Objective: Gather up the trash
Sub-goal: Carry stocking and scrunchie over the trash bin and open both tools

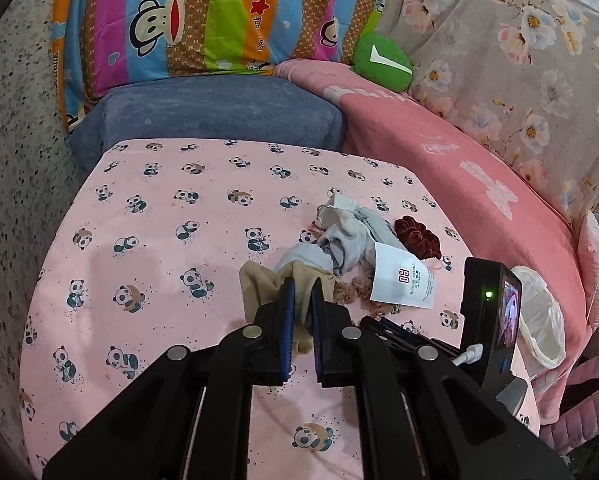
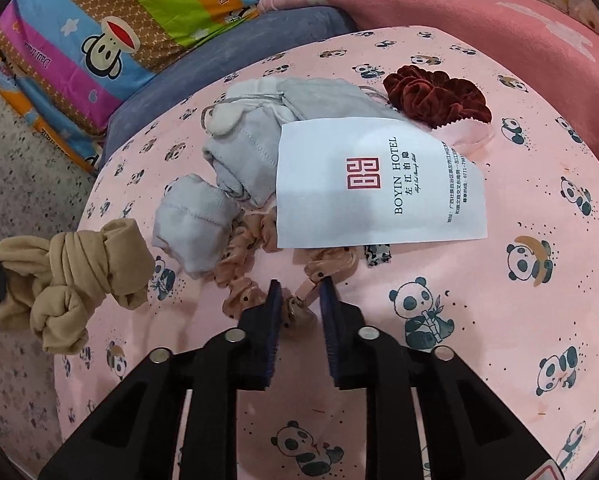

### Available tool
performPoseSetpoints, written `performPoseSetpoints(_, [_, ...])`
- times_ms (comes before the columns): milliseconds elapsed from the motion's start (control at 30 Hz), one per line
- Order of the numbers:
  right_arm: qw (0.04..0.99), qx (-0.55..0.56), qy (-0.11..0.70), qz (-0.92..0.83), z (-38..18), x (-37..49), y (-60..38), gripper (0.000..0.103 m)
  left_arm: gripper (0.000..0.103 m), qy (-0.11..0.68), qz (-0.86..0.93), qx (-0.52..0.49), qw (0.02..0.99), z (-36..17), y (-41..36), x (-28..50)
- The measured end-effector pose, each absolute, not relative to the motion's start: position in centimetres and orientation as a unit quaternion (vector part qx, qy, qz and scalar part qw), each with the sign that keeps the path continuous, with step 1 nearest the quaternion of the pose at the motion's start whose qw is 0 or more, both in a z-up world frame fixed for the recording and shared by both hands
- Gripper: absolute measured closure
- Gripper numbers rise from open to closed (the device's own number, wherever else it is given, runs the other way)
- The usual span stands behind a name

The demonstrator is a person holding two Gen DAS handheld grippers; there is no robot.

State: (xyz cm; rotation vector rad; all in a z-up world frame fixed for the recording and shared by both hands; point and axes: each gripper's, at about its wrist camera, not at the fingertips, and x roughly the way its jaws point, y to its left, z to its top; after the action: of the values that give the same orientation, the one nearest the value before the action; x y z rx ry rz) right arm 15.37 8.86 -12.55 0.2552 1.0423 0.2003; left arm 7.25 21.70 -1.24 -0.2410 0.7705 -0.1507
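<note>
In the left wrist view, the left gripper [image 1: 302,292] is seen nearest the camera at six o'clock, its jaws closed on a knotted beige stocking [image 1: 261,282], which is pinched between the blue pads. Just beyond it, toward one o'clock, a pile of grey socks [image 1: 347,236] is laid on the panda-print sheet [image 1: 171,216], with a white hotel paper [image 1: 403,282] just beside them at two o'clock and a dark red scrunchie [image 1: 415,234] touching the far edge of the pile. A peach scrunchie [image 1: 353,294] is partly hidden under the paper. At three o'clock the back of the right gripper's camera [image 1: 495,320] is seen, and beyond it a white plastic bag [image 1: 539,320] is held open against the pink blanket [image 1: 459,152]. A blue pillow [image 1: 219,116] and a striped cartoon quilt [image 1: 203,12] are found at twelve o'clock. In the right wrist view, the right gripper [image 2: 301,288] is seen nearest at six o'clock, its jaws nearly closed, a fold of the peach scrunchie [image 2: 243,264] being caught between the pads. The hotel paper [image 2: 379,184] is spread at twelve o'clock over the grey socks [image 2: 239,148], and the red scrunchie [image 2: 435,96] lies at one o'clock. The beige stocking [image 2: 75,276] is seen raised at nine o'clock.
</note>
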Motion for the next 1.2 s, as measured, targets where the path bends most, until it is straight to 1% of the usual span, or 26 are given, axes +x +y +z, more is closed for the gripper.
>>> performPoseSetpoints(100, [0.847,0.14,0.501,0.11,-12.9,14.6,7.9,0.093,0.095,0.377,-0.077,-0.117,0.915,-1.4,21.4,7.1])
performPoseSetpoints(300, [0.847,0.149,0.496,0.118,-12.3,12.0,6.2,0.094,0.095,0.381,-0.087,-0.11,0.914,-1.2,19.7,6.5])
performPoseSetpoints(567, [0.862,0.183,0.461,0.106,-9.8,9.1,1.5,0.094,0.095,0.378,-0.111,-0.09,0.915,0.1,16.1,6.0])
performPoseSetpoints(1200, [0.894,0.256,0.367,0.017,-4.8,5.3,-14.8,0.094,0.095,0.359,-0.246,-0.036,0.9,3.4,1.2,7.1])
